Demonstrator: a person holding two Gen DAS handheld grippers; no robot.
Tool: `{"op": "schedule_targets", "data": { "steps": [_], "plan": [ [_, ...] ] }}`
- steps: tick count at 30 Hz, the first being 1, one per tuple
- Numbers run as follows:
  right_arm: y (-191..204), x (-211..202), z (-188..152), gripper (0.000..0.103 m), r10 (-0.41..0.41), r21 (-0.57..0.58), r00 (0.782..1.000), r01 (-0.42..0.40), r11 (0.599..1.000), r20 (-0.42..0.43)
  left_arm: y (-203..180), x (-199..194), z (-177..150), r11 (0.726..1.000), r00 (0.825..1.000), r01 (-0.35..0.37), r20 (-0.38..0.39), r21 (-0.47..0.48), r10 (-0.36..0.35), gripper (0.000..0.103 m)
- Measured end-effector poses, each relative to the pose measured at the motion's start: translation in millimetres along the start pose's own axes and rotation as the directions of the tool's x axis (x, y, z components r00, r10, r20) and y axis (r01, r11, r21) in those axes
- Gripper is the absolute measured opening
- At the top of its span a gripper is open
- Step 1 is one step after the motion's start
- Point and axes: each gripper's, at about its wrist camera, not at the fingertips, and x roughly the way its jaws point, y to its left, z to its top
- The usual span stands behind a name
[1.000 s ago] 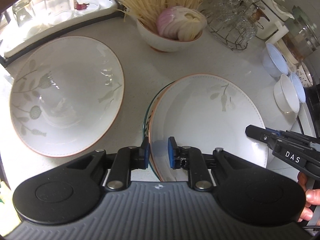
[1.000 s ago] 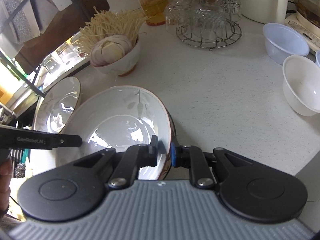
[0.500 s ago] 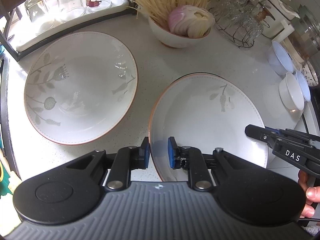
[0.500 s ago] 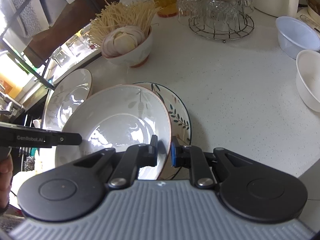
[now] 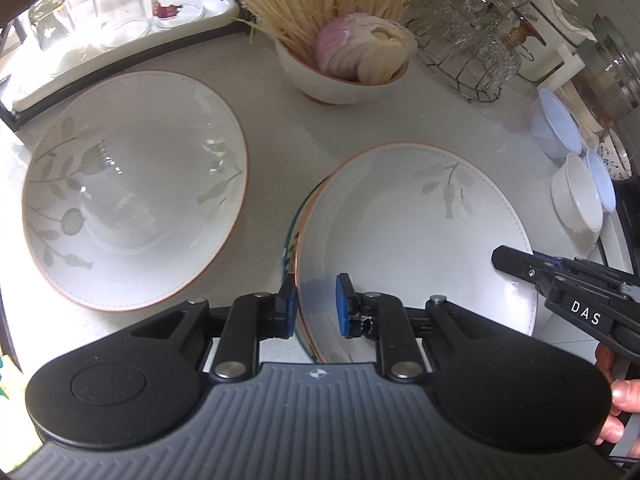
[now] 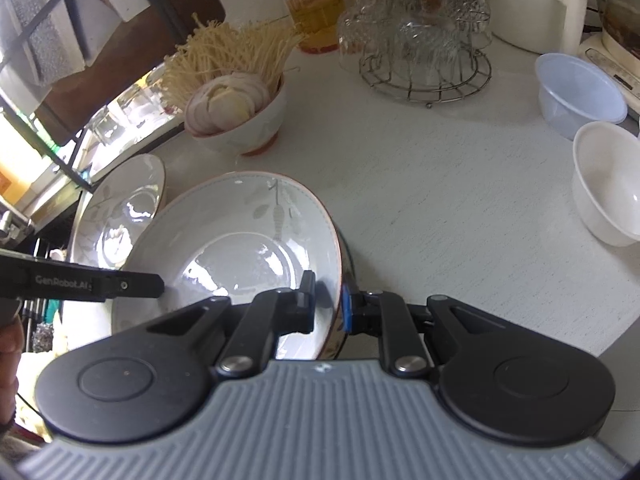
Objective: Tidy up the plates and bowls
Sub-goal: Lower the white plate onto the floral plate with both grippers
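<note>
I have the left gripper (image 5: 316,306) pinching the near left rim of the leaf-pattern bowl (image 5: 420,240), one blue pad outside the wall and one inside. My right gripper (image 6: 328,304) pinches the same bowl (image 6: 240,240) on its near right rim, the fingers (image 6: 307,300) narrowed onto the wall. In the left wrist view the right gripper's black arm reaches in from the right edge, with a person's fingertips behind it.

The bowl sits tilted between the two grips, over a second dish (image 5: 292,232) whose dark-edged rim peeks out on its left side; I cannot tell whether the two touch. Both lie on the white speckled worktop (image 6: 440,200).

Just beside it to the left lies a matching wide bowl (image 5: 132,188) with leaf and fish motifs, upright and apart from the held one. Beyond them stands a small bowl (image 5: 340,84) with pale noodle-like strands and sliced onion. Behind the wide bowl a white tray (image 5: 120,40) carries upturned drinking glasses. To the right of the noodle bowl a wire rack (image 6: 424,68) holds cut-glass cups. Further right sit a pale blue plastic bowl (image 6: 580,92) and a white bowl (image 6: 608,184), near each other, well apart from the bowl I am holding.
</note>
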Motion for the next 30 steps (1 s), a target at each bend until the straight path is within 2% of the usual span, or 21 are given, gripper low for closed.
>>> {"op": "schedule_targets", "data": {
  "steps": [11,18,23,26,30],
  "plan": [
    [-3,5,0,0.018,-0.077,-0.014,0.996,0.077,0.997,0.033,-10,19,10,1.000,1.000,0.006,-0.025,0.006,-0.006,0.023],
    [-8,8,-2,0.018,-0.070,0.018,0.997,0.069,0.997,0.045,-11,27,13,1.000,0.999,-0.009,-0.036,0.005,0.009,0.023],
    [-6,10,-3,0.018,-0.061,-0.002,0.997,0.062,0.998,0.049,-11,29,12,1.000,0.998,-0.023,-0.053,-0.013,0.023,0.024],
    [-5,12,-3,0.018,-0.052,-0.019,0.998,0.053,0.998,0.039,-8,30,13,0.998,0.998,-0.009,-0.062,-0.058,0.005,0.032],
    [-6,13,-5,0.018,-0.035,-0.013,0.999,0.035,0.999,0.034,-10,28,13,0.998,0.998,-0.015,-0.062,-0.064,0.011,0.041]
  ]
}}
